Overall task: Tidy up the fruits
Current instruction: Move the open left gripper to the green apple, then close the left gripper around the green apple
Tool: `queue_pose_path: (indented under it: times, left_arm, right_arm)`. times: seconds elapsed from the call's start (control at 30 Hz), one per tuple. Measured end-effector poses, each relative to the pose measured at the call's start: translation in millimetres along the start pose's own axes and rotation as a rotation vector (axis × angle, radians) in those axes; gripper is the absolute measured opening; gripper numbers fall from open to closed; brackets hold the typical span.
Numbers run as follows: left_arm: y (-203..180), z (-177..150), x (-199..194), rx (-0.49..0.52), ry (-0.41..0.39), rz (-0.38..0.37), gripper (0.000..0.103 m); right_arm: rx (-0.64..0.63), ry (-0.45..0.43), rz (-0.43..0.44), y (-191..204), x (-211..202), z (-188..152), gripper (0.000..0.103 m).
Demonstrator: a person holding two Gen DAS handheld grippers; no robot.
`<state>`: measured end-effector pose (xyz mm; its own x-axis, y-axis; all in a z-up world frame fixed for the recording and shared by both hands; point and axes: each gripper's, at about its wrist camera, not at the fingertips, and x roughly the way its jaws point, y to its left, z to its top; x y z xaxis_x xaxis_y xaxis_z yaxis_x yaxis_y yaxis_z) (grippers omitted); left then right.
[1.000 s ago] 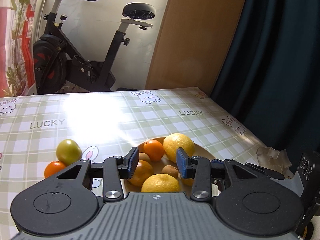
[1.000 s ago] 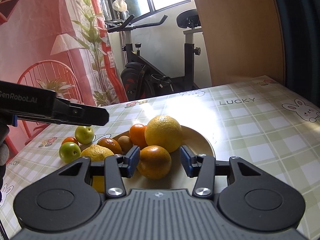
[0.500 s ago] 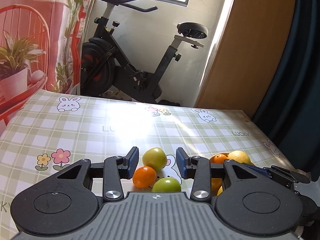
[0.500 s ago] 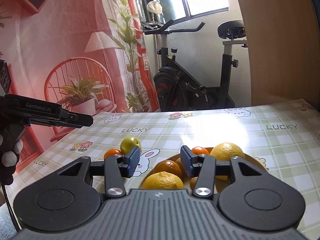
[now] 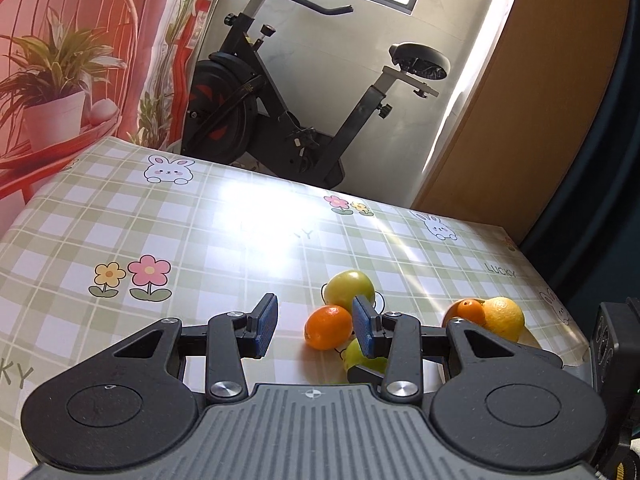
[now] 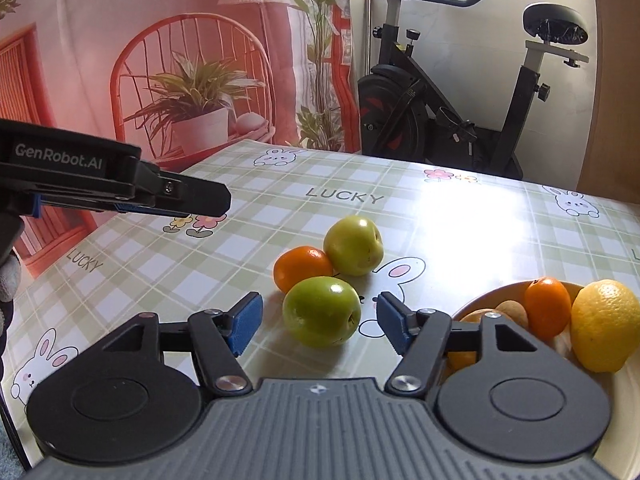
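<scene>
Three loose fruits lie together on the checked tablecloth: a near green apple (image 6: 322,312), an orange (image 6: 302,266) and a far green apple (image 6: 354,246). My right gripper (image 6: 320,325) has its jaws opening on either side of the near green apple, pads clear of it. A beige bowl (image 6: 480,298) at the right holds a lemon (image 6: 604,324), an orange (image 6: 546,306) and other fruit. My left gripper (image 5: 316,328) hovers open and empty just left of the orange (image 5: 328,326) and far apple (image 5: 350,288). It also shows side-on as the left gripper (image 6: 216,200).
The table's far edge (image 5: 280,178) faces an exercise bike (image 5: 280,112). A red printed backdrop (image 6: 180,60) hangs at the left, with a wooden panel (image 5: 520,100) and dark curtain (image 5: 600,160) at the right. A gloved hand (image 6: 8,280) sits at the left edge.
Both grippers have swung left from over the bowl to the loose fruits. The right jaws have widened and now flank the near green apple.
</scene>
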<state>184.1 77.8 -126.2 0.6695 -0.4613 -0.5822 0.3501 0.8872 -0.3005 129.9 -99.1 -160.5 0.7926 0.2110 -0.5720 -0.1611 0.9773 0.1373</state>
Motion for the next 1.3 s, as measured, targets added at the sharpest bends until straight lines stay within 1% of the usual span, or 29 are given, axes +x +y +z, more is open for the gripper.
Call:
queue_pose_path:
  times: [0.2, 0.33, 0.47, 0.5, 0.6, 0.67, 0.77, 0.97, 1.13, 1.3]
  left_arm:
    - [1.5, -3.7, 12.3, -0.009, 0.031, -0.032, 0.043]
    - [-2.7, -8.4, 25.6, -0.005, 0.064, -0.050, 0.044]
    - [-9.3, -13.9, 37.8, 0.001, 0.100, -0.069, 0.044]
    - [-10.6, -15.4, 40.1, 0.003, 0.107, -0.073, 0.045]
    - [-14.2, -20.8, 47.5, 0.010, 0.131, -0.083, 0.045]
    - [-15.9, -22.9, 50.0, 0.007, 0.132, -0.094, 0.049]
    - [-17.7, -24.6, 54.2, -0.008, 0.141, -0.105, 0.052]
    - [-20.4, -26.5, 57.0, -0.007, 0.153, -0.122, 0.052]
    - [-22.4, -29.7, 62.2, -0.017, 0.182, -0.127, 0.053]
    - [-23.9, -31.2, 60.9, -0.012, 0.172, -0.118, 0.052]
  right_arm:
    - [-0.003, 0.052, -0.010, 3.2, 21.8, 0.3, 0.066]
    - [0.010, 0.049, -0.017, 3.7, 24.5, -5.1, 0.065]
    - [0.002, 0.029, -0.034, 3.6, 24.1, -10.8, 0.054]
    - [0.007, 0.028, -0.028, 2.5, 24.1, -12.1, 0.053]
    - [0.021, 0.021, -0.019, 0.7, 22.9, -14.9, 0.053]
    - [0.027, 0.018, -0.014, -0.5, 22.0, -15.3, 0.053]
    - [0.042, 0.017, -0.006, -3.1, 21.5, -15.6, 0.053]
    - [0.051, 0.007, 0.003, -4.1, 19.0, -16.6, 0.053]
    - [0.055, 0.002, 0.011, -4.3, 17.6, -16.9, 0.053]
    - [0.054, 0.002, 0.019, -5.4, 16.5, -17.6, 0.053]
